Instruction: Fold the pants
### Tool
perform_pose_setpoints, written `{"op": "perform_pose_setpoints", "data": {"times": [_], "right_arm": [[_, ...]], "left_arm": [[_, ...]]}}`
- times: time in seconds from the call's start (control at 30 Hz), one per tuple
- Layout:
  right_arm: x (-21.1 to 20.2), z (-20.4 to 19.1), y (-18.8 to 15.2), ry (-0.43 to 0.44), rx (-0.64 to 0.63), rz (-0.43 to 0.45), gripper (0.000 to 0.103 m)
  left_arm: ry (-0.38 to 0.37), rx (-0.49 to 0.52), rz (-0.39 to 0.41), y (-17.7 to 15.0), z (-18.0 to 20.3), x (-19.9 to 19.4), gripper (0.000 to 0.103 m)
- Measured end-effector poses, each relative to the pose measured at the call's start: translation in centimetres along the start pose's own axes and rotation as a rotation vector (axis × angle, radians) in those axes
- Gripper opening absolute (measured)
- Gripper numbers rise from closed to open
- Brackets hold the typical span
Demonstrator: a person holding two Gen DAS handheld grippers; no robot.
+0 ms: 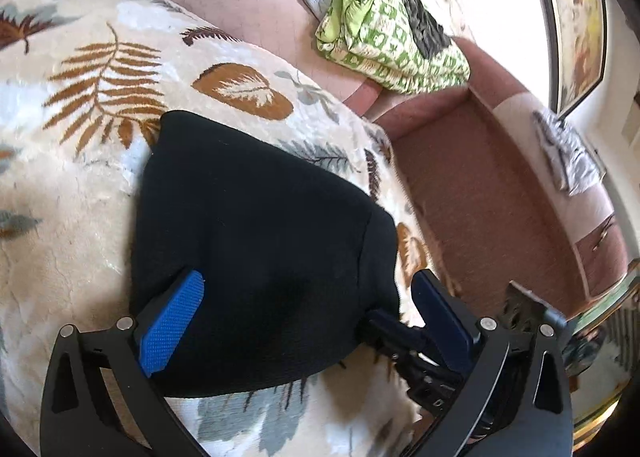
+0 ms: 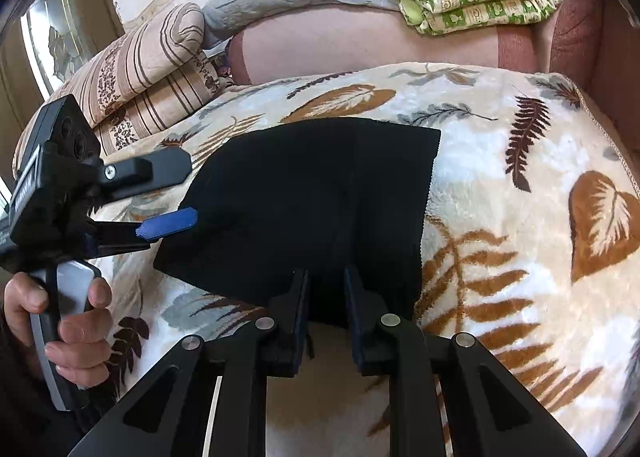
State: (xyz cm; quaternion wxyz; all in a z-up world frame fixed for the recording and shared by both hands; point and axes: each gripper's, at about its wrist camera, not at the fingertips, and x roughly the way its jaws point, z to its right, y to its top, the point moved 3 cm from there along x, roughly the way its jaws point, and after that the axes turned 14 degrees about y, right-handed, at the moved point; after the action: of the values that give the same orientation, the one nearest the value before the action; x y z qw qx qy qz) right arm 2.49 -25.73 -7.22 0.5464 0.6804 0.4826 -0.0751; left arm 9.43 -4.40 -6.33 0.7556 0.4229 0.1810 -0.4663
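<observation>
We saw the folded black pants (image 2: 312,197) lying on the leaf-patterned blanket (image 2: 520,257). The left gripper (image 1: 312,297) had its fingers (image 1: 172,321) spread wide, straddling the pants' near edge without pinching it. The right gripper (image 2: 326,297) had its fingers nearly closed, clamping the near edge.

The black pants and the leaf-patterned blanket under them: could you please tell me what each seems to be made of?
Black pants: probably a matte knit or fleece-like fabric; they show no sheen, lie in soft folds, and have a zigzag-cut edge.
Leaf-patterned blanket: apparently plush synthetic fleece; its pile is fuzzy and slightly glossy, with the leaves seemingly printed on.
</observation>
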Motion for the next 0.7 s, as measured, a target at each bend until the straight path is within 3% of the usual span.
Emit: {"op": "perform_pose_setpoints", "data": {"times": [0.1, 0.23, 0.3, 0.4, 0.5, 0.6, 0.67, 0.7], "right_arm": [[0.2, -0.1, 0.0, -0.007, -0.006, -0.004, 0.017], [-0.1, -0.3, 0.1, 0.001, -0.004, 0.012, 0.016], [-1.2, -0.7, 0.8, 0.006, -0.031, 0.077, 0.016], [-2.3, -0.9, 3.0, -0.051, -0.071, 0.229, 0.019], [-1.6, -0.2, 5.2, -0.063, -0.058, 0.308, 0.021], [1.1, 1.5, 6.5, -0.095, -0.016, 0.257, 0.018], [3.9, 3.1, 6.2, -0.13, 0.018, 0.132, 0.017], [4.8, 3.7, 5.8, -0.138, 0.026, 0.086, 0.016]], "left_arm": [[-0.029, -0.027, -0.007, 0.2, -0.4, 0.0, 0.103], [0.008, 0.016, -0.017, 0.4, 0.3, 0.1, 0.103], [0.017, 0.035, -0.002, 1.0, 0.8, -0.5, 0.103], [0.009, 0.082, 0.097, 3.2, 1.9, -2.0, 0.103], [0.067, 0.159, 0.14, 5.5, 3.0, -1.5, 0.103], [0.148, 0.166, 0.095, 6.8, 1.7, 1.6, 0.102], [0.248, 0.174, 0.025, 6.2, -0.3, 4.7, 0.089], [0.3, 0.198, 0.017, 5.8, -0.6, 5.5, 0.087]]}}
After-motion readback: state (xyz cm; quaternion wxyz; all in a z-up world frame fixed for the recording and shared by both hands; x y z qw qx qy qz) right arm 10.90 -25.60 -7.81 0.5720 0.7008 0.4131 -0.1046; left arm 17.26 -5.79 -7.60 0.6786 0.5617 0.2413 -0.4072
